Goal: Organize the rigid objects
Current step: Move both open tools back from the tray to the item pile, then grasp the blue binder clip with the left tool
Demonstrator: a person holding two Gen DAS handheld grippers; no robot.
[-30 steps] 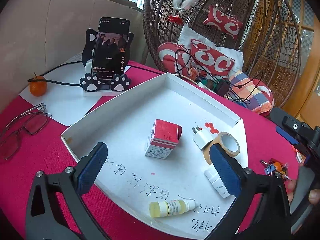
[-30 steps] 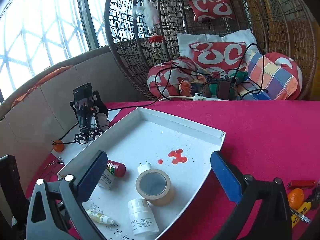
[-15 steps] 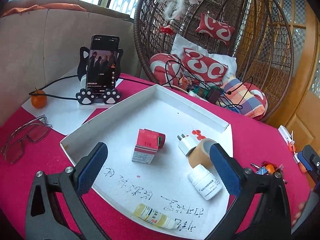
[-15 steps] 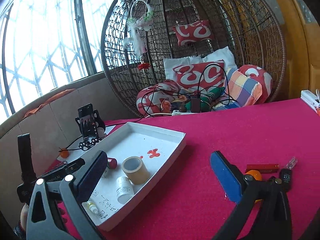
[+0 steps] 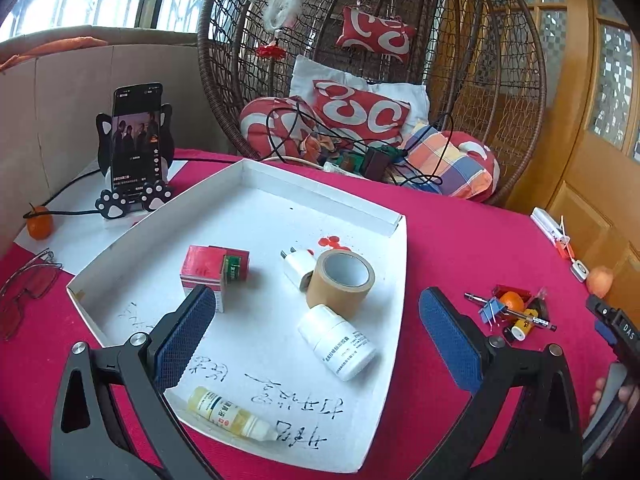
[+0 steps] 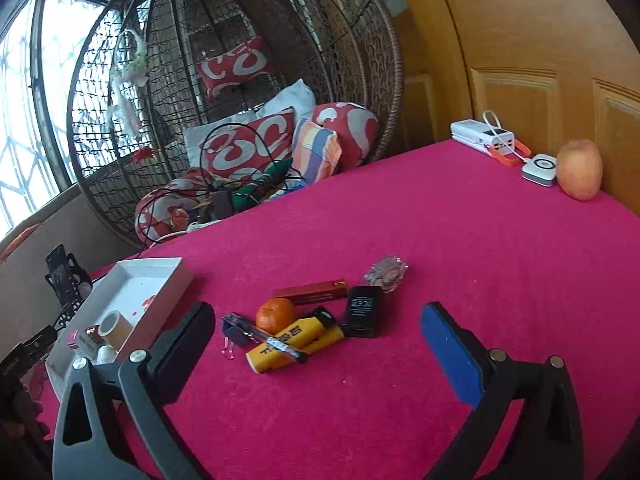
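A white tray (image 5: 120,248) on the red tablecloth holds a red box (image 5: 202,270), a white plug (image 5: 298,266), a brown tape roll (image 5: 340,282), a white bottle (image 5: 338,340) and a yellow dropper bottle (image 5: 228,416). My left gripper (image 5: 316,340) is open and empty above the tray's near part. My right gripper (image 6: 320,344) is open and empty, just short of a pile: a tangerine (image 6: 276,316), a yellow tube (image 6: 296,344), a black adapter (image 6: 362,310), a red lighter (image 6: 310,291), a pen (image 6: 264,338). The tray also shows at left in the right wrist view (image 6: 160,292).
A phone on a cat stand (image 5: 136,148), a small orange (image 5: 39,222) and glasses (image 5: 24,292) lie left of the tray. A wicker chair with cushions (image 5: 360,108) stands behind. A power bank (image 6: 486,136), a white puck (image 6: 540,168) and an apple (image 6: 579,169) sit far right.
My right gripper has swung right, away from the tray, and now faces the pile of small things. My left gripper has drawn back and risen a little over the tray.
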